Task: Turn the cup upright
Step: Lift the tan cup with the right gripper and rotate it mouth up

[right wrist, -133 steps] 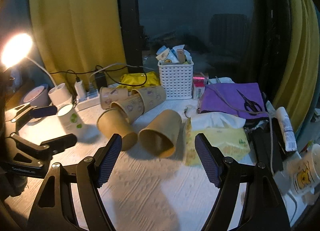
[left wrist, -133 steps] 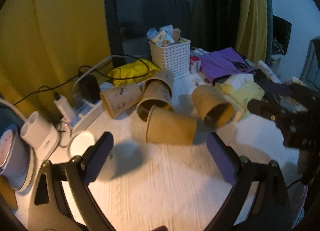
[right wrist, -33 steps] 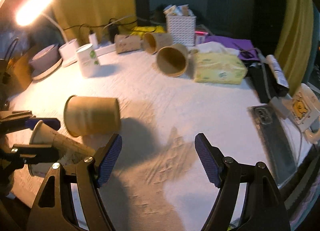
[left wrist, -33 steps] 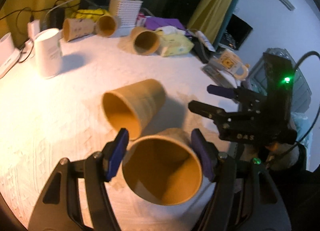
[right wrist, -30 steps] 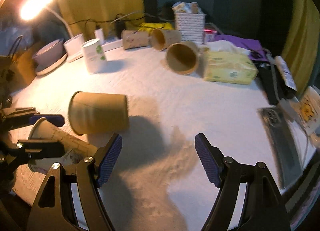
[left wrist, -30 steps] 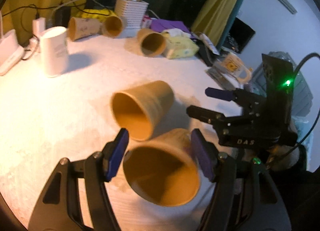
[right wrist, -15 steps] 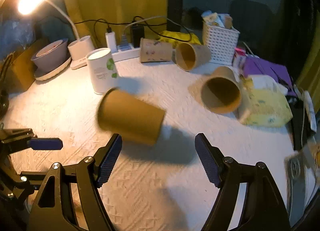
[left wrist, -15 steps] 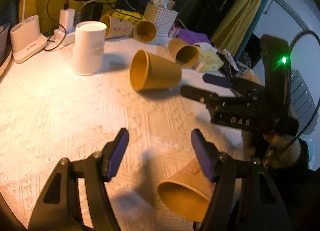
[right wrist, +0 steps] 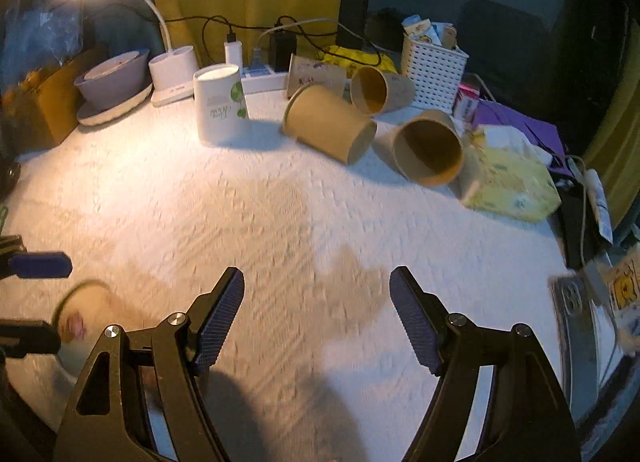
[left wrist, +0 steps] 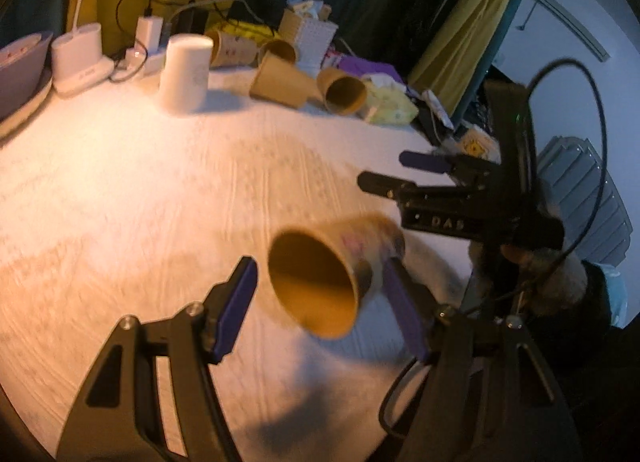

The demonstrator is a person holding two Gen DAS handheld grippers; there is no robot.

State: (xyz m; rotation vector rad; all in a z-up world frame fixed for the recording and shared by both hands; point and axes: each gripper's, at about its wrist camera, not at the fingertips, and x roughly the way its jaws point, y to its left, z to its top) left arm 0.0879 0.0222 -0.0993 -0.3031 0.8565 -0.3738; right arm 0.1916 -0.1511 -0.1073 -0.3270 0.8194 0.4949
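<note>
A brown paper cup [left wrist: 320, 278] with a printed side lies tilted between my left gripper's [left wrist: 320, 302] spread fingers, its mouth facing the camera; it touches the right finger [left wrist: 404, 314] and stands apart from the left one. It is blurred. It also shows in the right wrist view [right wrist: 84, 310] at the lower left. My right gripper [right wrist: 316, 314] is open and empty over bare white cloth [right wrist: 280, 214]. It also shows in the left wrist view [left wrist: 384, 172], to the right of the cup.
Three more brown cups [right wrist: 328, 122] [right wrist: 428, 146] [right wrist: 376, 90] lie on their sides at the back. A white cup [right wrist: 220, 106] stands upright. A white basket [right wrist: 432, 62], a yellow tissue pack [right wrist: 508, 186], a lamp base [right wrist: 172, 70], a bowl [right wrist: 112, 78] and a phone [right wrist: 576, 322] ring the table.
The printed cup has come up from the frame's lower edge to between my left fingers. The plain brown cup has rolled back to the others. The right gripper has swung right.
</note>
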